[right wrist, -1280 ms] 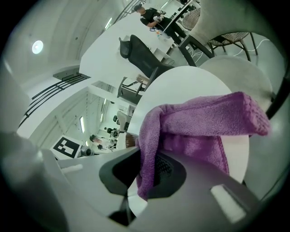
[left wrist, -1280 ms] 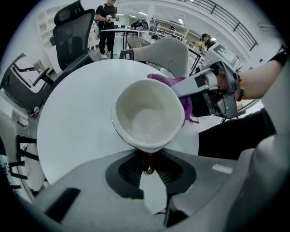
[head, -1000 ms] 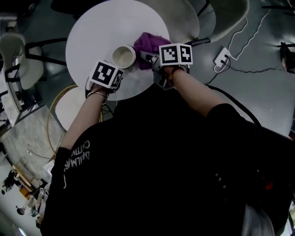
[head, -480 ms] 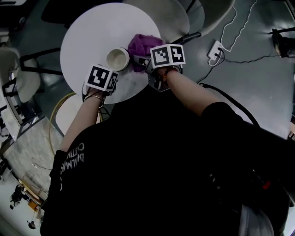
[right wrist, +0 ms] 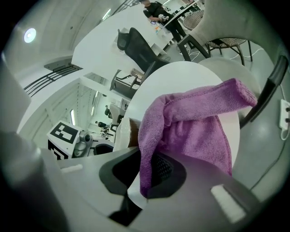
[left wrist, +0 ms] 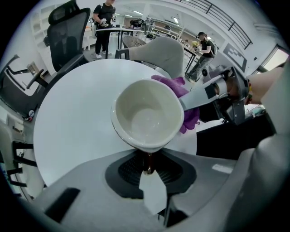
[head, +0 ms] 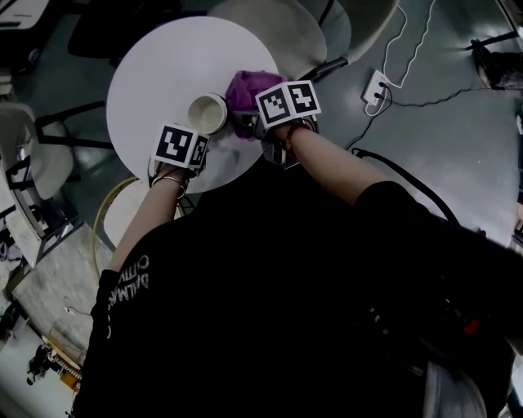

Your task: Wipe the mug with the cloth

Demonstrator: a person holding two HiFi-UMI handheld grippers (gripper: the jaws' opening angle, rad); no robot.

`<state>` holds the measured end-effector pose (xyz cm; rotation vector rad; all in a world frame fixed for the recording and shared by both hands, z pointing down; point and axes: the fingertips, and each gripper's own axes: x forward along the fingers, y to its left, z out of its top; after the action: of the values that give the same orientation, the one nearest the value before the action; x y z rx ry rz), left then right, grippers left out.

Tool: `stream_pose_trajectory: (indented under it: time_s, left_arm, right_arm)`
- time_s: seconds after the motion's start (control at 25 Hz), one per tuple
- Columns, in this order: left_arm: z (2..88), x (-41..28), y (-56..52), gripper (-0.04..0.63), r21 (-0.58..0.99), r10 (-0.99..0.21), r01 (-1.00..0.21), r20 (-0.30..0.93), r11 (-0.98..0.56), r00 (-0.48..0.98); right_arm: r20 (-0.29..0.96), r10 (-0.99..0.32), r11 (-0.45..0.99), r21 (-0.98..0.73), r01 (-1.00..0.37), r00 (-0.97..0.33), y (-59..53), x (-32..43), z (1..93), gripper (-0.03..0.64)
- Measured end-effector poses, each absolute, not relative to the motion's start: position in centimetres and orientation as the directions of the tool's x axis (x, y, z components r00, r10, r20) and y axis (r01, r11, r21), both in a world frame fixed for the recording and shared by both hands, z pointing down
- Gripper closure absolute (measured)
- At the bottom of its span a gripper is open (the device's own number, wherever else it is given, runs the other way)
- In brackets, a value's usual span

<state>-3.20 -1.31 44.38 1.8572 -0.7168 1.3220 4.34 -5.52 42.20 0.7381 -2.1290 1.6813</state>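
A cream mug [head: 206, 112] is over the round white table [head: 163, 65]. My left gripper [head: 201, 134] is shut on its brown handle, and the left gripper view looks into the empty mug [left wrist: 147, 113] just ahead of the gripper [left wrist: 148, 157]. A purple cloth [head: 243, 88] hangs bunched from my right gripper [head: 252, 114], whose jaws are shut on it. In the right gripper view the cloth [right wrist: 195, 122] drapes from the gripper [right wrist: 146, 174] against the mug's side [right wrist: 128, 134]. Behind the mug, the cloth [left wrist: 189, 118] touches its right wall.
Pale chairs [head: 278, 24] stand round the table's far side, with a black office chair [left wrist: 68, 31] beyond it. A power strip [head: 374, 88] and cables lie on the grey floor to the right. People stand at desks far off.
The head view has drifted, so table and grippers sit lower and further left. Both grips are unchanged. The cloth has come slightly closer to the mug's right side.
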Motion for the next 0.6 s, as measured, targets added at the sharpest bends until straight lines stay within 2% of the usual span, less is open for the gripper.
stream_pose_trajectory:
  time_s: [0.12,0.24,0.32,0.44,0.6]
  left_arm:
    - [44.3,-3.4,-1.1,0.537,0.245,-0.027,-0.770,0.946,-0.589,0.322]
    - [44.0,-3.4,-1.1,0.534,0.251,-0.059,-0.763,0.934,-0.595,0.353]
    - [43.5,-3.7,-1.2,0.523,0.246,-0.102,-0.762,0.921,-0.599,0.377]
    - [42.6,-4.2,-1.8,0.442,0.231,-0.164,-0.753,0.898,-0.616,0.409]
    - [41.2,-5.1,-1.7,0.433,0.315,-0.202,-0.741,0.833,-0.593,0.516]
  right_arm:
    - [0.598,-0.156,0.242,-0.748,-0.618,-0.786,-5.2,4.3,42.0,0.586]
    - [0.610,-0.180,0.297,-0.714,-0.634,-0.771,-5.8,4.6,41.0,0.586]
    - [0.587,-0.218,0.305,-0.718,-0.626,-0.779,-6.5,4.7,39.8,0.586]
    - [0.540,-0.272,0.311,-0.734,-0.604,-0.796,-8.1,5.2,37.6,0.586]
    - [0.487,-0.334,0.332,-0.740,-0.584,-0.807,-10.0,5.4,34.5,0.586]
